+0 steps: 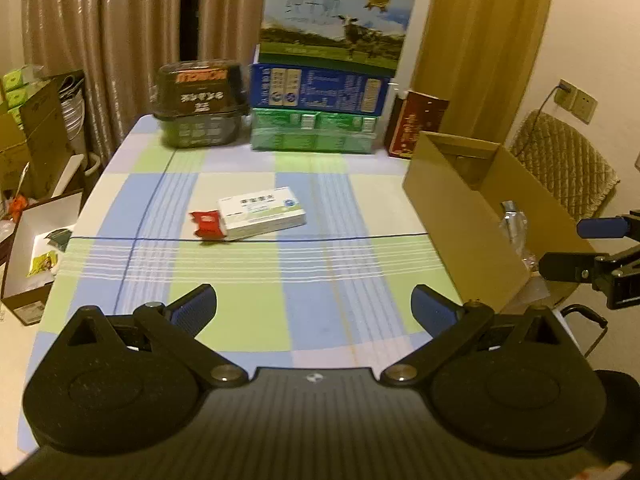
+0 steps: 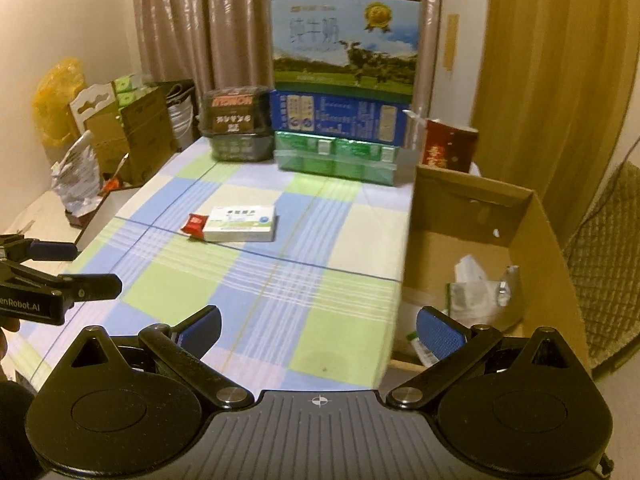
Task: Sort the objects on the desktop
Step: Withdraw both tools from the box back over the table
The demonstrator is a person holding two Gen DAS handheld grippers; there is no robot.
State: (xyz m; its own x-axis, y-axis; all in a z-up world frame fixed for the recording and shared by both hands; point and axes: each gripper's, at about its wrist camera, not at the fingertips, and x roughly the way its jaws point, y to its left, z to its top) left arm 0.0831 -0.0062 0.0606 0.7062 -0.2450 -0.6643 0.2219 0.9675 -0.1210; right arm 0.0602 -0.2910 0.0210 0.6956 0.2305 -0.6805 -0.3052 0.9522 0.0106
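The blue, green and cream checked tablecloth point(image 1: 248, 320) takes up most of both views, and the wide middle of it is bare cloth, so there's plenty of room to move around. At its far edge a tall milk carton with a cow picture and a gold medal seal point(image 1: 334, 20) sits on a blue printed box point(image 1: 318, 90), which sits on a green shrink-wrapped pack point(image 1: 314, 134); the lettering on all three is too blurry to read. Just past the cloth's right edge stands an open brown cardboard box point(image 2: 472, 216) with crumpled wrappers inside. Near the centre of the cloth lies a white and green flat medicine box point(image 1: 262, 212), touching a small red snack packet point(image 1: 207, 222) on its left side. The left gripper point(image 1: 314, 308) and right gripper point(image 2: 318, 330) both hover over the near end of the cloth, blue pads spread wide apart with nothing between them. The left gripper's side reads "enRobot.AI".
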